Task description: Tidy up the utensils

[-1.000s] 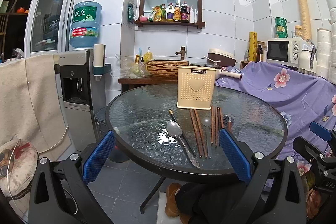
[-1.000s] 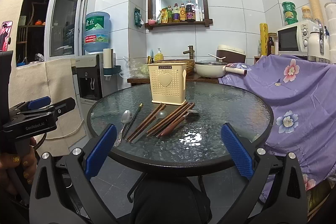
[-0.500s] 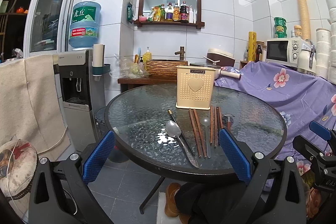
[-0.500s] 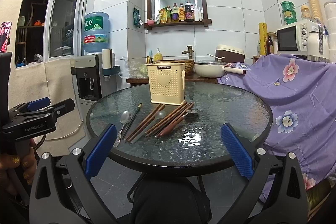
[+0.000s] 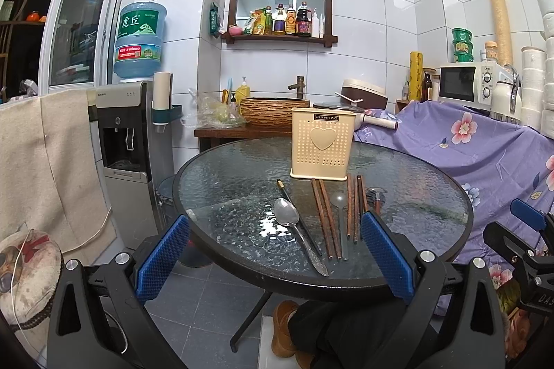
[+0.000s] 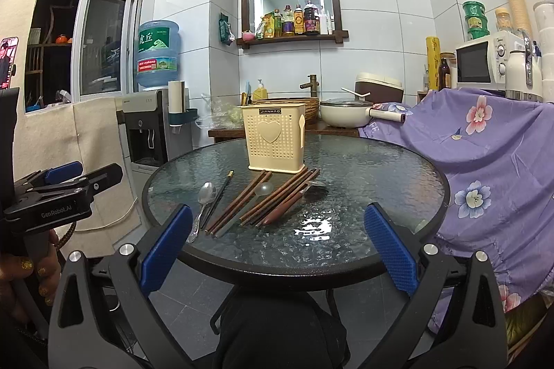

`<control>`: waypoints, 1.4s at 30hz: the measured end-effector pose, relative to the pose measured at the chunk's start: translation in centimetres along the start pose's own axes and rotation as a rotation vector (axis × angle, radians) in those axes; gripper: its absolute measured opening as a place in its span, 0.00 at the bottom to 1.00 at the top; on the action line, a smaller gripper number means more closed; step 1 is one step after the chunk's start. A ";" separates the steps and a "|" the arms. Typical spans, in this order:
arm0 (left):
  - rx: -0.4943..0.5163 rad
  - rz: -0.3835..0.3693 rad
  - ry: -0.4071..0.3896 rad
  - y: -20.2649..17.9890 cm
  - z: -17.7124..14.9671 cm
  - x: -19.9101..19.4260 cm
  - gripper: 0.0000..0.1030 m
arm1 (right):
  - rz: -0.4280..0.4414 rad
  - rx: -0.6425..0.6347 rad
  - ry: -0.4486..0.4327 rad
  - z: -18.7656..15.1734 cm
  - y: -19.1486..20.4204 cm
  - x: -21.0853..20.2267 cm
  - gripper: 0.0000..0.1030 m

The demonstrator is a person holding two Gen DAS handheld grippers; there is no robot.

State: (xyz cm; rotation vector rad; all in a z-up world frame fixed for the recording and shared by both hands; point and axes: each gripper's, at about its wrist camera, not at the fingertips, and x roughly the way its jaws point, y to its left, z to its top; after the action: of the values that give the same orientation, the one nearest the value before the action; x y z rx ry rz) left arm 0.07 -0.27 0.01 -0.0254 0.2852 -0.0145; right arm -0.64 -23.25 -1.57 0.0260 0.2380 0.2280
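Two grippers: the left gripper and the right gripper both stand wide apart and hold nothing, short of the table edge.
Holder: the cream utensil holder stands upright on the round glass table, behind the utensils.
Utensils: the metal spoon, one dark chopstick and the brown chopsticks lie flat just in front of the holder.
Long axis: they run from the holder toward the person, so the ends point at the jaws.
Nearer hand: I judge the left one, since the spoon handle ends between its fingers.
Unclear: a clear spoon seems to lie among the chopsticks.
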 end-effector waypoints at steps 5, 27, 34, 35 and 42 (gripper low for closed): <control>0.006 -0.001 0.003 0.0 0.0 0.1 0.94 | 0.001 0.000 0.002 0.0 0.0 0.0 0.95; 0.006 -0.001 0.004 -0.2 0.0 0.2 0.94 | 0.002 0.001 0.003 0.2 0.0 -0.1 0.95; 0.006 -0.003 0.008 -0.2 -0.2 0.2 0.94 | 0.001 0.000 0.007 0.1 0.1 -0.1 0.95; 0.006 -0.003 0.008 -0.2 -0.2 0.2 0.94 | 0.001 -0.001 0.010 0.0 0.2 0.0 0.95; -0.031 -0.031 0.071 0.3 -0.6 1.5 0.94 | 0.031 -0.016 0.058 -0.2 0.2 1.0 0.95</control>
State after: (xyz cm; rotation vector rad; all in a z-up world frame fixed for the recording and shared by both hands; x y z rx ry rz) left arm 1.40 0.04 -0.99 -0.0606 0.3560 -0.0422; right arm 0.22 -22.81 -1.95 0.0073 0.2941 0.2613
